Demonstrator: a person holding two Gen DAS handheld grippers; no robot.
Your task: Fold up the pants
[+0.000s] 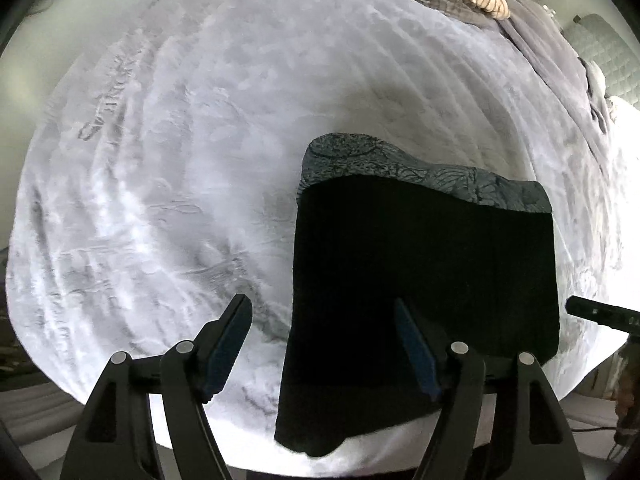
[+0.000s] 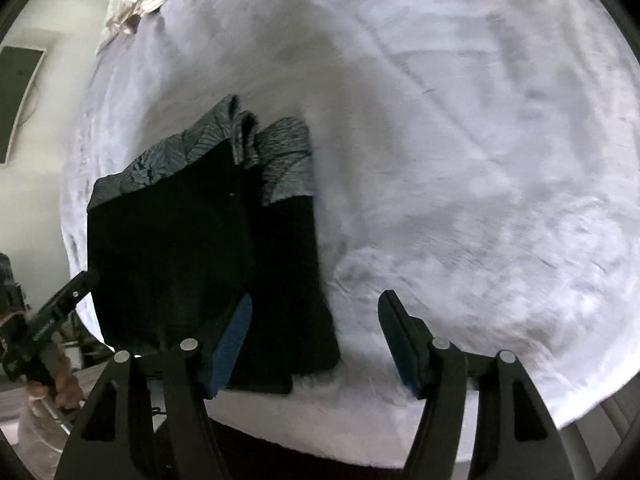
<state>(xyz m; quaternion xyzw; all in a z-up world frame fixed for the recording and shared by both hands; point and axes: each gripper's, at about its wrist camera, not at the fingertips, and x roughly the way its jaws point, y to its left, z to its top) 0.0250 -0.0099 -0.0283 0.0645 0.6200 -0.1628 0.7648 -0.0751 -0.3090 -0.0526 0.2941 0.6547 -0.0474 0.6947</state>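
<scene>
Both claws wide and empty above black pants on the bed.

The left claw (image 1: 322, 344) hovers with jaws spread over the near left edge of the pants (image 1: 424, 280); the right claw (image 2: 314, 340) hangs equally wide above their right edge, gripping nothing. The pants lie folded into a dark block on the grey blanket (image 1: 180, 168), patterned waistband (image 1: 420, 172) at the far end. Likely risk: a claw pinching only the top layer, or snagging plush blanket, would drag the stacked layers askew.
</scene>
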